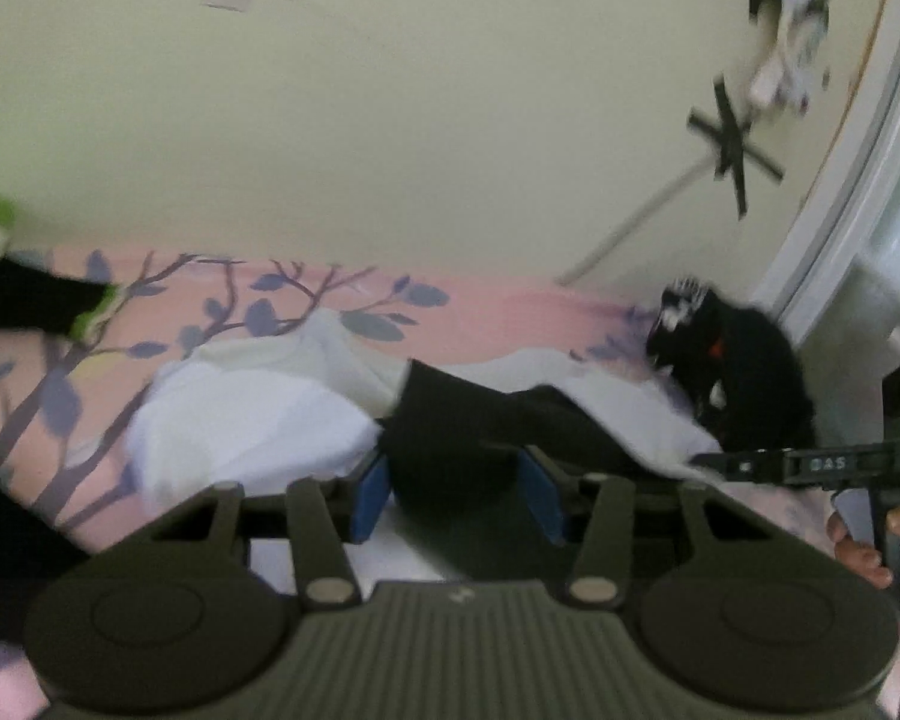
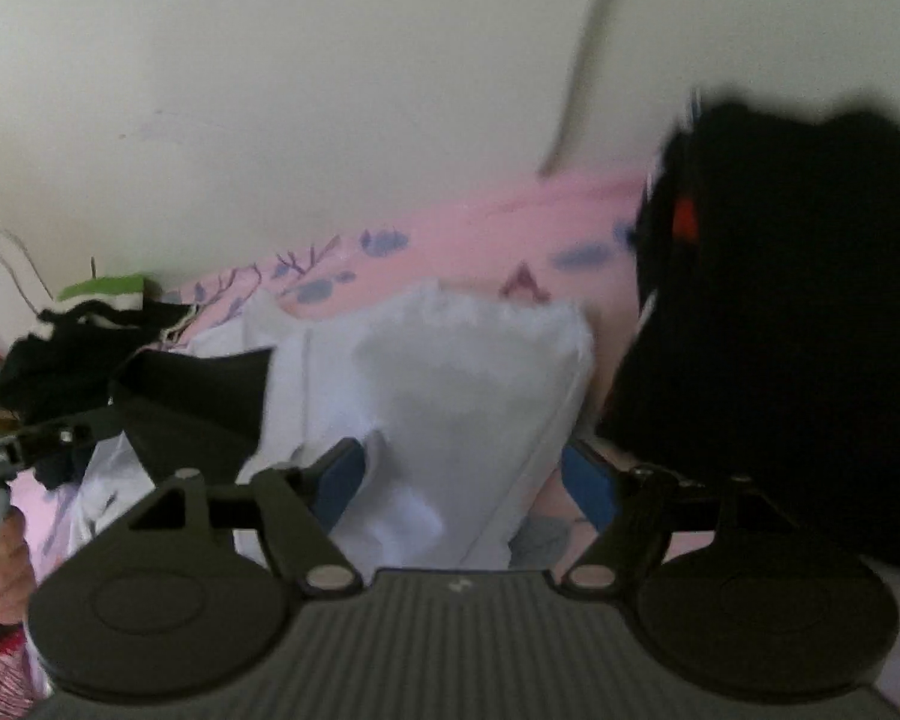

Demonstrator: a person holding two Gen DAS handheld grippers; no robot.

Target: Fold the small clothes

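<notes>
Left tongs (image 1: 459, 495) we've got spread apart, blue pads either side of a black fabric piece (image 1: 486, 420), not pinching it. Right tongs (image 2: 468, 489) gape wide too, straddling the white garment (image 2: 450, 396) without squeezing. That garment lies rumpled on the pink floral bedsheet (image 1: 486, 306), with a black garment heap (image 2: 780, 330) just to the right.

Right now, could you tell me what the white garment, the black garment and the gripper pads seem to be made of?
White garment: soft, thin woven or knit fabric, matte; it creases and drapes.
Black garment: also limp cloth, matte; blur hides the weave.
Pads: blue, matte, probably rubber or foam; not certain.
Bedsheet: pink printed cloth with leaf pattern.
</notes>
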